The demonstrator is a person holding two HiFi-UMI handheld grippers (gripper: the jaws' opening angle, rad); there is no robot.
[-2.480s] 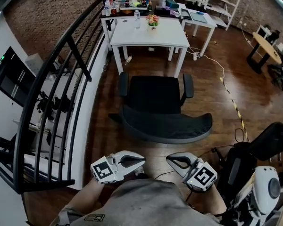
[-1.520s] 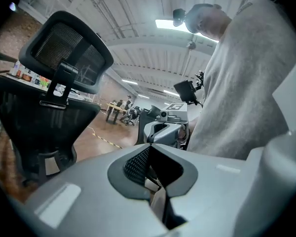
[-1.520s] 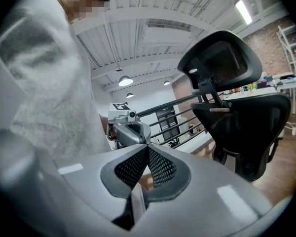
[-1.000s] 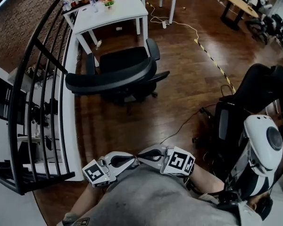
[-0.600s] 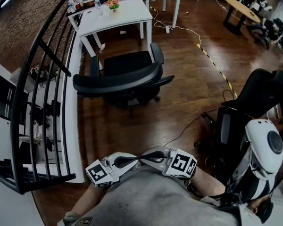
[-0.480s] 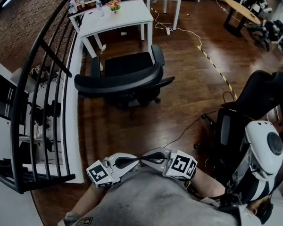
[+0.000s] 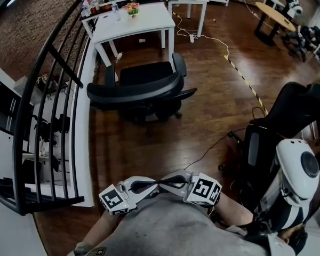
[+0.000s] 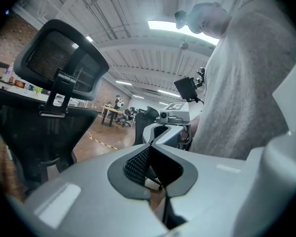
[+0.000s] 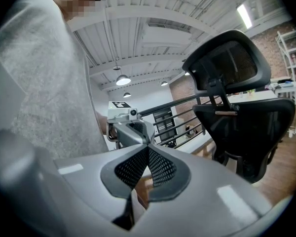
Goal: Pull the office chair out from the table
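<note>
Office chair (image 7: 141, 87): table (image 7: 133, 21) just behind it, apart. Railing (image 7: 48, 105) along chair's left. Floor tape (image 7: 245, 80) to chair's right. Left gripper (image 7: 151, 185) and right gripper (image 7: 169, 181) well before chair, side by side.

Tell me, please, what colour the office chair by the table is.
The office chair is black all over, seen best in the head view.

A black railing (image 7: 64, 67) borders the wooden floor (image 7: 202, 121). Right of the railing lies striped tape (image 7: 245, 81). Farther right of it stands a round wooden desk (image 7: 276, 15).
</note>
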